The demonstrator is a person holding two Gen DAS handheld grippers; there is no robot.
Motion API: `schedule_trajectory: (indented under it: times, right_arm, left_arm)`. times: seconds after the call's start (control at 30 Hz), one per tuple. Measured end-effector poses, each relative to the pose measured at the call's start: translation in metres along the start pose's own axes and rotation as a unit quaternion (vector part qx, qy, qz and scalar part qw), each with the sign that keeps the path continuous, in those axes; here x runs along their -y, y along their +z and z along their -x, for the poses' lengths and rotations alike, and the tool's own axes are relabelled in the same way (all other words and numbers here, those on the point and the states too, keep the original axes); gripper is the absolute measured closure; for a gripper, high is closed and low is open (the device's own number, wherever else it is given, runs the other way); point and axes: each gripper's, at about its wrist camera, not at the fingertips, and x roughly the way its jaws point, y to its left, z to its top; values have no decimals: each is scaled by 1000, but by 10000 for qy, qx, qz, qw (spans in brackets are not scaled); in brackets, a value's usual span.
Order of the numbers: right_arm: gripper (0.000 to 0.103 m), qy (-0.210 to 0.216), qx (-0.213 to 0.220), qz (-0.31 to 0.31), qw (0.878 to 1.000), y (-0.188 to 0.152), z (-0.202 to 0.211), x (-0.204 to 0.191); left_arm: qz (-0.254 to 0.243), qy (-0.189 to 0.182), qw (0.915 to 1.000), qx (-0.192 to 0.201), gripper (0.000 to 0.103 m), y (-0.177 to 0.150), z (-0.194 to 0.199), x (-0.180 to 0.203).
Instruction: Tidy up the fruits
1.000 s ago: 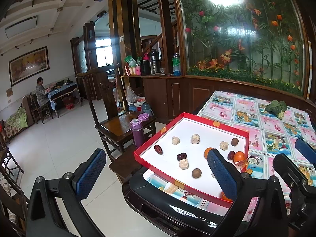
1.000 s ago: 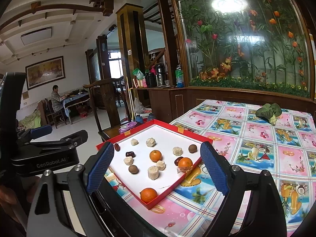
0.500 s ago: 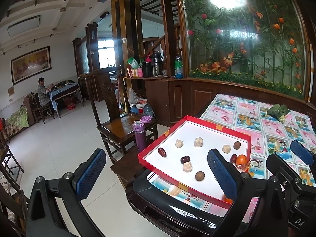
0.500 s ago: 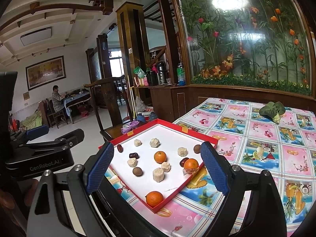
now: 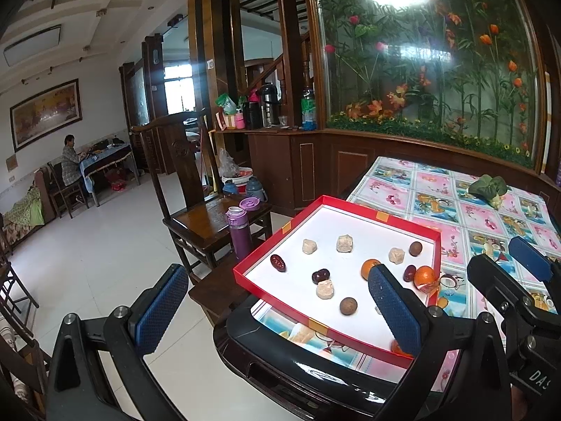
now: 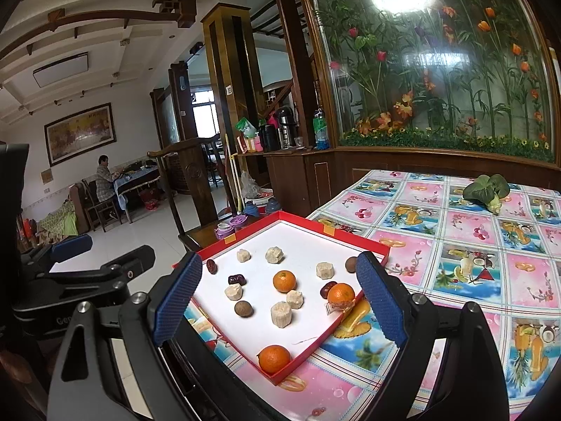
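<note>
Left gripper [image 5: 277, 310]: my jaws stand wide apart with nothing between the blue pads. It hangs off the table's near corner, part over the floor, part over the tray's corner.
Right gripper [image 6: 277, 301]: also spread wide and empty, held above the near end of the tray. From this view the left gripper [image 6: 105, 263] shows at the left edge.
Tray [image 6: 364, 240]: red rim, white floor. It sits on the table [image 6: 473, 245] at the near left corner, one corner overhanging the edge.
Oranges: three, all inside the tray. One orange [image 6: 284, 280] lies near the middle, a second [image 6: 340, 294] against the right rim, a third [image 6: 274, 358] in the nearest corner.
Red dates: one [image 6: 211, 266] by the left rim, a darker one [image 6: 236, 279] just beside it, another [image 6: 326, 289] touching the right-rim orange.
Brown round fruits: one [image 6: 243, 308] toward the front — one [image 6: 350, 264] by the right rim.
Pale lumps [image 6: 281, 314]: six scattered over the tray floor; I cannot tell what they are.
Leafy vegetable [image 6: 485, 189]: on the far side of the table, well apart from the tray.
Chair [image 5: 207, 217]: beside the table, carrying a purple bottle [image 5: 238, 235].
</note>
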Motion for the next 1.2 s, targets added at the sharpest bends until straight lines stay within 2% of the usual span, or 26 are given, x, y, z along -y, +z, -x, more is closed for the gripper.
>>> schedule_trajectory:
  times: [1.07, 1.2]
  right_arm:
    - [13, 7, -40, -10, 10000, 1, -10, -9]
    - [13, -62, -43, -58, 10000, 9, -12, -10]
  left_arm:
    - [45, -100, 9999, -49, 0, 2, -7, 1]
    - [42, -127, 9999, -74, 0, 4, -9, 0]
